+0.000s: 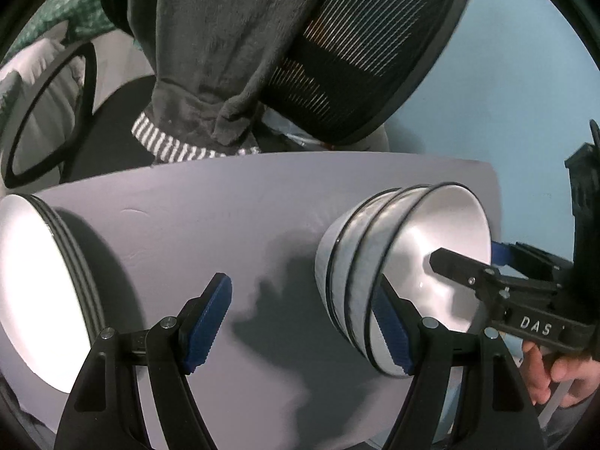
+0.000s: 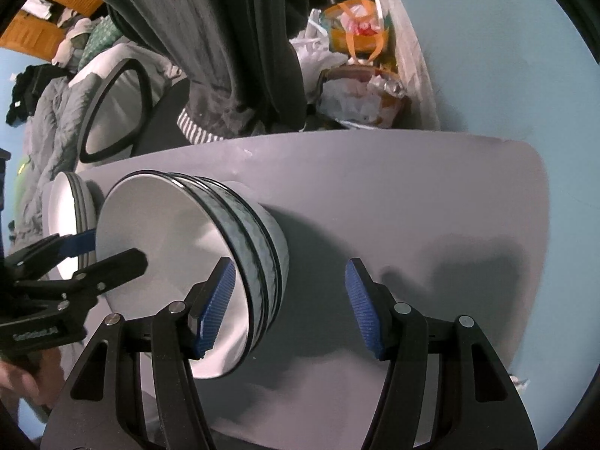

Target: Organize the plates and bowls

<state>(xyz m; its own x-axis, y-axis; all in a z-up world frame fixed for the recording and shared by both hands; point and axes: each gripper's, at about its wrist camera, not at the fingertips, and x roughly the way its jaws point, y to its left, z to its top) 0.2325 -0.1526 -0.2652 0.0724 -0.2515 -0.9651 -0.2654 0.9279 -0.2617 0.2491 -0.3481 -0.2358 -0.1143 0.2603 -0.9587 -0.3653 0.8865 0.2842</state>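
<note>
Three nested bowls (image 1: 431, 247), white inside with black rims, stand on the grey tabletop (image 1: 225, 225). A stack of white, black-rimmed plates (image 1: 33, 292) sits to their left. My left gripper (image 1: 300, 322) is open, one finger over the bowls' left side, the other over bare table. My right gripper (image 2: 288, 307) is open too: its left finger overlaps the bowls (image 2: 168, 247), its right finger is over the table. In the left wrist view, the right gripper (image 1: 468, 262) has one finger inside the top bowl and one outside the rim. No pad visibly presses on anything.
A mesh office chair (image 1: 375, 56) with a dark garment (image 1: 225, 56) draped on it stands behind the table. Filled waste bins (image 2: 360, 86) sit beyond the far edge. A hand (image 1: 555, 367) holds the right gripper. Bare tabletop (image 2: 431, 206) lies right of the bowls.
</note>
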